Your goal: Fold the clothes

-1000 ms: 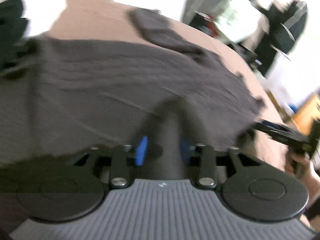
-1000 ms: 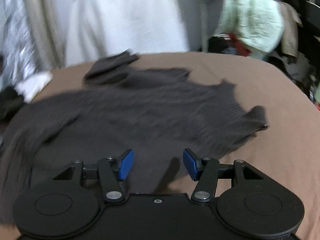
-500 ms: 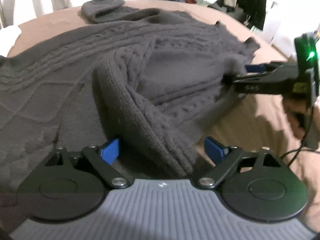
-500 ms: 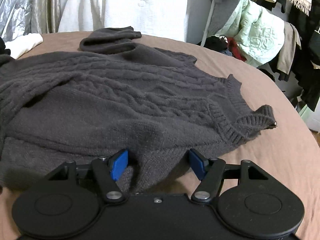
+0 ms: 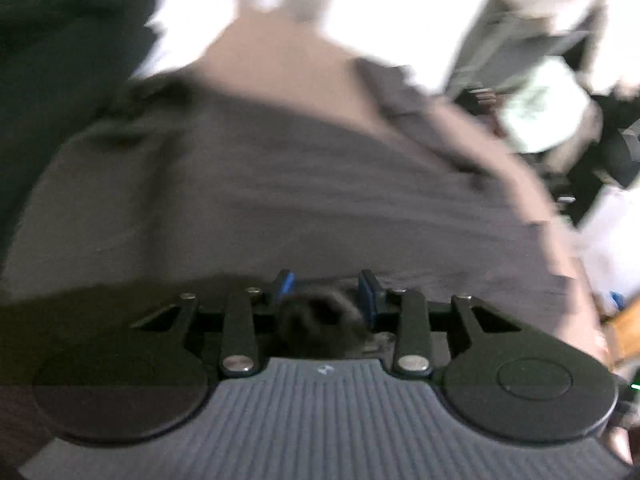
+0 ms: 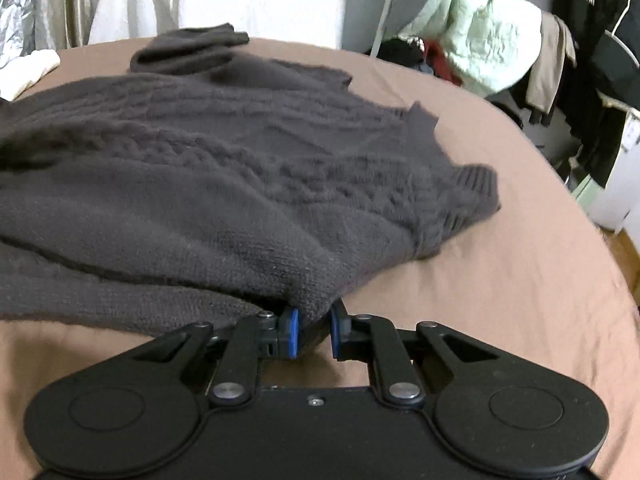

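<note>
Dark grey knit sweater lies partly doubled on the brown bed, folding barely begun, right gripper and left gripper jaws having just closed, each pinching its near edge.

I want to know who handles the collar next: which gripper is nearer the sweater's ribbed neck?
Right. The right gripper pinches the sweater hem just below the ribbed neck. The left gripper grips bunched knit far across the garment from it.
</note>
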`<act>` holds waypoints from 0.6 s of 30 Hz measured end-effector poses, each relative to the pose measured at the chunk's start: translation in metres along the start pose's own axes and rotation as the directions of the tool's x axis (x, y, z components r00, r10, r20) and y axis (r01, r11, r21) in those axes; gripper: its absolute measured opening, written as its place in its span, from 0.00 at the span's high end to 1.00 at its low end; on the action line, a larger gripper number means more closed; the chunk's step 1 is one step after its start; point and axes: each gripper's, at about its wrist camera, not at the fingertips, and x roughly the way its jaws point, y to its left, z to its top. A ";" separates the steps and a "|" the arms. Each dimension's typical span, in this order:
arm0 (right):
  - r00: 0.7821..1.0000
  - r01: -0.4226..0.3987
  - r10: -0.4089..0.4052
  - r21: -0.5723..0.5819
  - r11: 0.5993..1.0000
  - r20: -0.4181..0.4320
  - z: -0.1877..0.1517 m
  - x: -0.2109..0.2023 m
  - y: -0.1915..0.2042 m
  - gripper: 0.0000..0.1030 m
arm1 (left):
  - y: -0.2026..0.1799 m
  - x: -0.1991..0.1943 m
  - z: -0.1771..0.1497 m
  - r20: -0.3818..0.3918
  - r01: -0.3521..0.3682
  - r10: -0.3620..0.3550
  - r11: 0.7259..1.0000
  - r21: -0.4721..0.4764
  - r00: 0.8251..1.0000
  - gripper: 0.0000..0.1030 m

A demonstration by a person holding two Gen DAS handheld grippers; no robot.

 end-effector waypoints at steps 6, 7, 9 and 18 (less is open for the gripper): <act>1.000 0.002 -0.002 -0.023 1.000 0.002 0.006 -0.001 0.003 0.72 | -0.003 -0.023 0.014 0.172 0.077 -0.077 0.997 0.005 0.982 0.35; 1.000 0.008 -0.007 -0.031 0.999 0.022 0.006 -0.004 0.004 0.70 | -0.007 -0.030 0.016 0.216 0.074 -0.081 0.996 0.040 0.973 0.32; 0.998 0.033 -0.027 -0.088 0.996 0.059 0.004 -0.010 0.011 0.66 | -0.016 -0.039 0.018 0.250 0.078 -0.102 0.992 0.101 0.963 0.29; 0.996 0.041 -0.023 -0.213 0.976 0.084 0.007 -0.005 0.026 0.61 | -0.007 0.019 -0.003 -0.027 0.010 -0.007 0.993 0.114 1.000 0.13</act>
